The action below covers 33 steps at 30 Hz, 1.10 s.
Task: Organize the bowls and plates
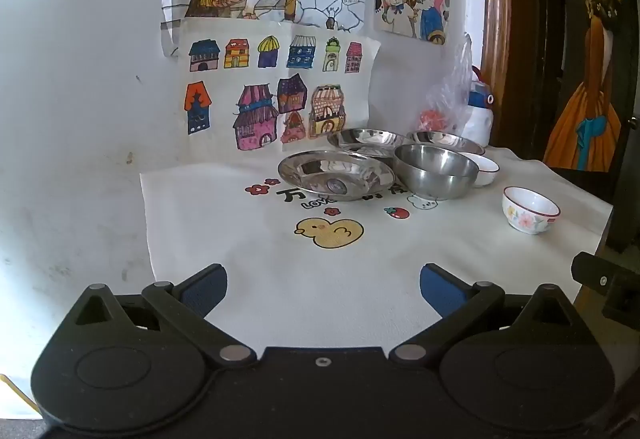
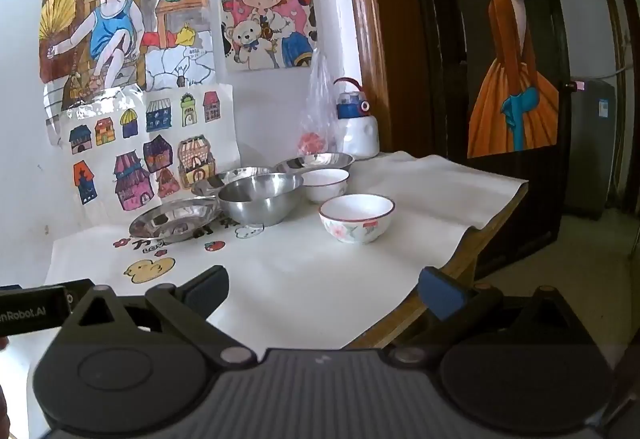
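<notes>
Nothing is grasped yet: the left gripper (image 1: 323, 289) and right gripper (image 2: 324, 289) both hang wide and empty over the bench (image 1: 280, 271). Ahead of them sit steel plates (image 1: 335, 174), a steel bowl (image 1: 436, 171) and, apart to the right, a floral bowl (image 2: 356, 217). Next, I judge, reach forward to a bowl rim.

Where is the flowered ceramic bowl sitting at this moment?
The flowered ceramic bowl stands alone on the white tablecloth, right of the deep steel bowl and in front of the plain white bowl, touching neither.
</notes>
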Motion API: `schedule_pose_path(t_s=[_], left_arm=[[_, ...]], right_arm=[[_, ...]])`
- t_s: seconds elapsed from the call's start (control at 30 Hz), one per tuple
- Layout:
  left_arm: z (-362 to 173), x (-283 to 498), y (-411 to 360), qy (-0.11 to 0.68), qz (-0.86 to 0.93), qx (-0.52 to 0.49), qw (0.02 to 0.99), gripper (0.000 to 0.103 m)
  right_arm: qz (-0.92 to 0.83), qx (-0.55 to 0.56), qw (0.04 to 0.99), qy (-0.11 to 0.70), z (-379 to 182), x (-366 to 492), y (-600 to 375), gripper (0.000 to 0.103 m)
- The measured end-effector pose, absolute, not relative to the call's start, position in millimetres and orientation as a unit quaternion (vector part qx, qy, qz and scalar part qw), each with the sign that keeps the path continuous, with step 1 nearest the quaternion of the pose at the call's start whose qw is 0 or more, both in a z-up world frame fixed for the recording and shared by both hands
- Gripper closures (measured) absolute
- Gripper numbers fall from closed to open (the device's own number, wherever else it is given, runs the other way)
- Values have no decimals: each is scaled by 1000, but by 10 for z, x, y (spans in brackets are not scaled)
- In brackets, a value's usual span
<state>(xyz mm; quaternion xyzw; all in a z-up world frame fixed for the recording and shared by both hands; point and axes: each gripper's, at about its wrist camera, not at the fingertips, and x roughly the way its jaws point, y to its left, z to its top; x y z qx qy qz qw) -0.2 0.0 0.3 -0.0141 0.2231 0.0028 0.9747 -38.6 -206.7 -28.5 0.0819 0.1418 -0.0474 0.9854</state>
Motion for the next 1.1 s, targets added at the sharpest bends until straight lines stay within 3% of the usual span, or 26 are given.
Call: schedule_pose_path(t_s=[1.1], left_arm=[[-86,33,-34,230,10,-21,973,1]], right_arm=[[-41,85,981,171,-337,-261,-2067,0]])
